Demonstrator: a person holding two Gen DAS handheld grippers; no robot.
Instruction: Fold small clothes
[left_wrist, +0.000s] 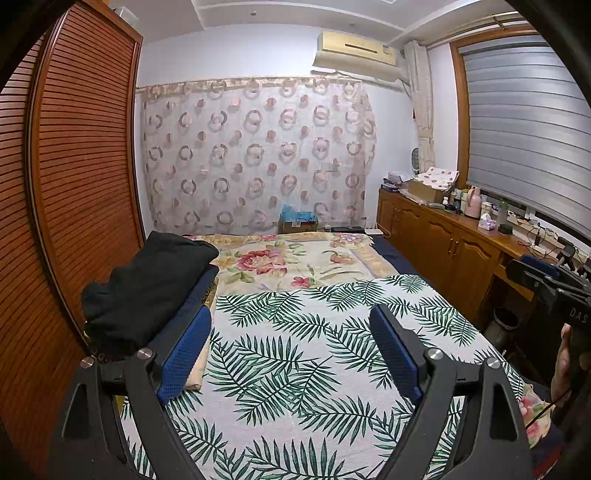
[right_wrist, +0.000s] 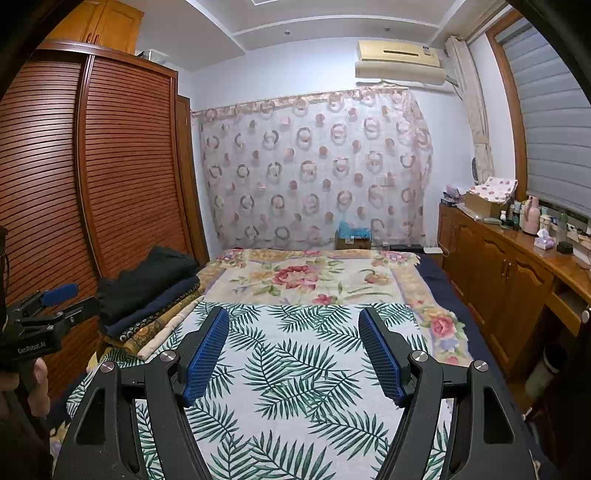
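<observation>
A stack of folded clothes (right_wrist: 151, 295) lies at the bed's left edge, black garment (left_wrist: 147, 284) on top, then navy, patterned and beige ones. A white cloth with green palm leaves (left_wrist: 314, 350) is spread flat on the bed; it also shows in the right wrist view (right_wrist: 303, 369). My left gripper (left_wrist: 291, 350) is open and empty above the leaf cloth, just right of the stack. My right gripper (right_wrist: 295, 350) is open and empty above the same cloth. The left gripper (right_wrist: 55, 299) shows at the far left of the right wrist view; the right gripper's body (left_wrist: 546, 288) shows at the left view's right edge.
A floral blanket (right_wrist: 306, 277) covers the far half of the bed. A slatted wooden wardrobe (right_wrist: 110, 177) stands close on the left. A wooden sideboard (right_wrist: 517, 273) with bottles and boxes runs along the right wall. A cardboard box (right_wrist: 351, 240) sits beyond the bed by the curtain.
</observation>
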